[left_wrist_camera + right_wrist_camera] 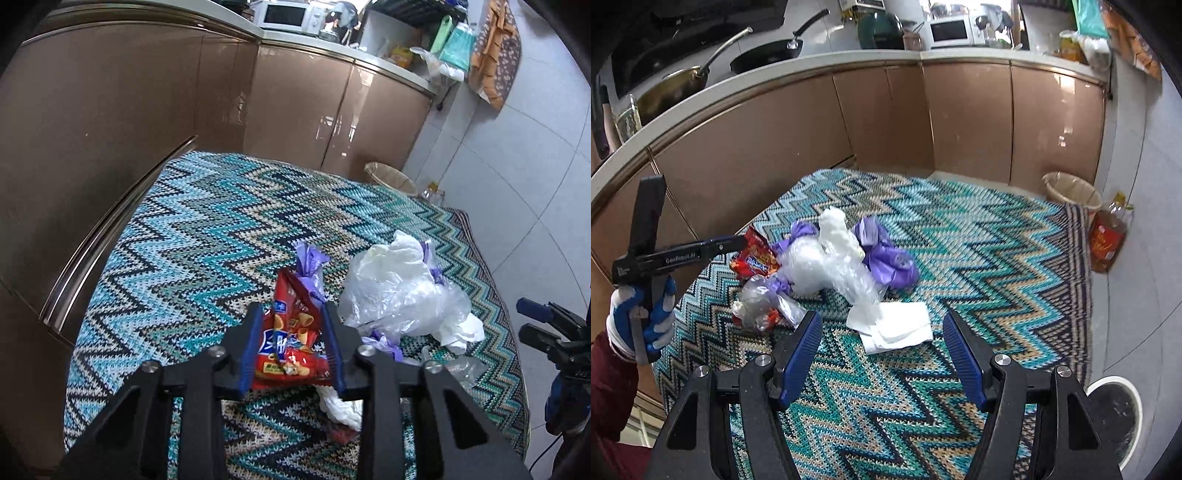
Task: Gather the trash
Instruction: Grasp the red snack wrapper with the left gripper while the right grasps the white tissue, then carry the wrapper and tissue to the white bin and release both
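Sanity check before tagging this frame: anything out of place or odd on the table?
Yes: loose trash is strewn over the zigzag tablecloth: a red snack wrapper between the left tongs, crumpled clear plastic, purple bags and a white tissue. The bin stands on the floor beyond. No spill or damage shows.

Each handheld black gripper, the left gripper [293, 347] and the right gripper [882, 354], has angular matte plastic linkage arms joined by round silver screws and ends in two fingers faced with ribbed blue pads [801, 354]. Seen from the right wrist, the left tool's side bar carries white lettering reading GenRobot.AI. The person's left hand [641, 314] wears a blue and white glove below a dark maroon sleeve [609, 384].
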{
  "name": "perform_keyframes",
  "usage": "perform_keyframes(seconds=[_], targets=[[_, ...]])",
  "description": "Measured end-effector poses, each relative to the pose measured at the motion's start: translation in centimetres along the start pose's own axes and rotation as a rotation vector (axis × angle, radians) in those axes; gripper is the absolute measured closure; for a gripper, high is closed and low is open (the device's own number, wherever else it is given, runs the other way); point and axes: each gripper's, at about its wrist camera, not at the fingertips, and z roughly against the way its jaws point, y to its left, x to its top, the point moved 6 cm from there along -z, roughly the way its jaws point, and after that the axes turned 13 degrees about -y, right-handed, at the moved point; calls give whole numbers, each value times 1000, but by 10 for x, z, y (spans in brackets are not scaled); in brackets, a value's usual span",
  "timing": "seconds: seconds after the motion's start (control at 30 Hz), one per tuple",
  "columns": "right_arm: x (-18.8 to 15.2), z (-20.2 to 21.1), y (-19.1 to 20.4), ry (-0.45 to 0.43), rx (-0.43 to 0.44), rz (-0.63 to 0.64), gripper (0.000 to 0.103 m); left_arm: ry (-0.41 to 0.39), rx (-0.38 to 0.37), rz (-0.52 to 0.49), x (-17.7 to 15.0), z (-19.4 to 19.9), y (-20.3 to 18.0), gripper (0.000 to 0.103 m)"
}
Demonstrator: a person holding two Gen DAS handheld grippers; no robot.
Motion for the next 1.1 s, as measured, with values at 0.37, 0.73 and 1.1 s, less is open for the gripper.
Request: perform_keyframes(seconds=[0.37, 0.73, 1.1], targets=[[-19, -44, -3, 94, 18, 17, 38, 46, 5, -2, -11, -15, 1, 94], [-40, -76, -16, 186, 1, -5, 62, 11, 24, 37, -9, -8, 8, 98], [-40, -51, -8, 169, -9, 37, 93, -52, 33, 65, -1, 23, 15, 99]])
